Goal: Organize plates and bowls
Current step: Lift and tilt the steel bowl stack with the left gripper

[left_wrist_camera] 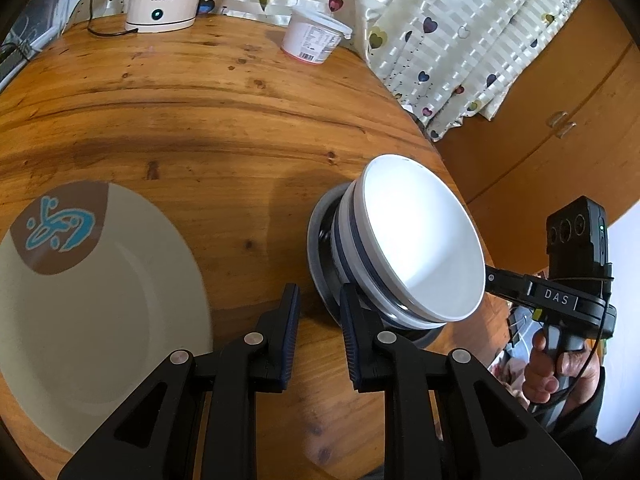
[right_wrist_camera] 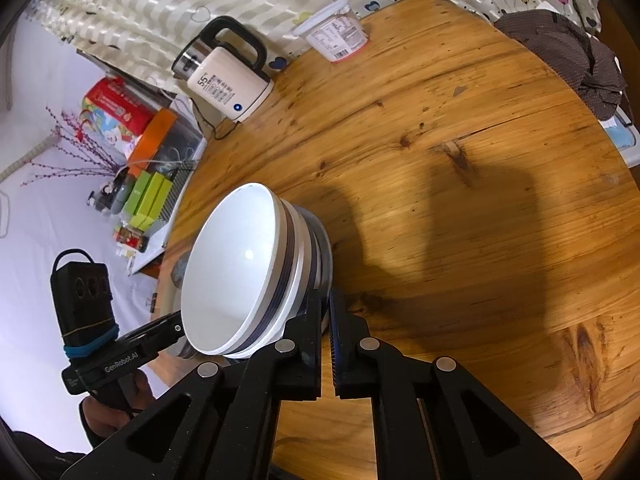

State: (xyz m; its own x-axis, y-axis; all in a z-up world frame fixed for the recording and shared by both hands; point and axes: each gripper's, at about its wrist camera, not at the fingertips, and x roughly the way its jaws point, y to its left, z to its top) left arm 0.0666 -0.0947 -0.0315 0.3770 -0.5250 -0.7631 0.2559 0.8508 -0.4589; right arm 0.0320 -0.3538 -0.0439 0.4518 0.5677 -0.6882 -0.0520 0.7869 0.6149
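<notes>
From the left wrist, the left gripper [left_wrist_camera: 320, 320] hangs with jaws slightly apart and empty over the wooden desk [left_wrist_camera: 200, 120], between the cream plate [left_wrist_camera: 100, 300] and stacked white bowls [left_wrist_camera: 420, 240]. From the right wrist, the right gripper [right_wrist_camera: 326, 332] pinches the metal plate [right_wrist_camera: 325, 264] beneath the bowls, probably to shift the stack.

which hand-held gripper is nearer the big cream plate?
Left. The left hand-held gripper sits just beside the cream plate; the right hand-held gripper is beyond the stacked bowls.

Left gripper [left_wrist_camera: 320, 312] jaws slightly apart; right gripper [right_wrist_camera: 326, 320] jaws clamped.
</notes>
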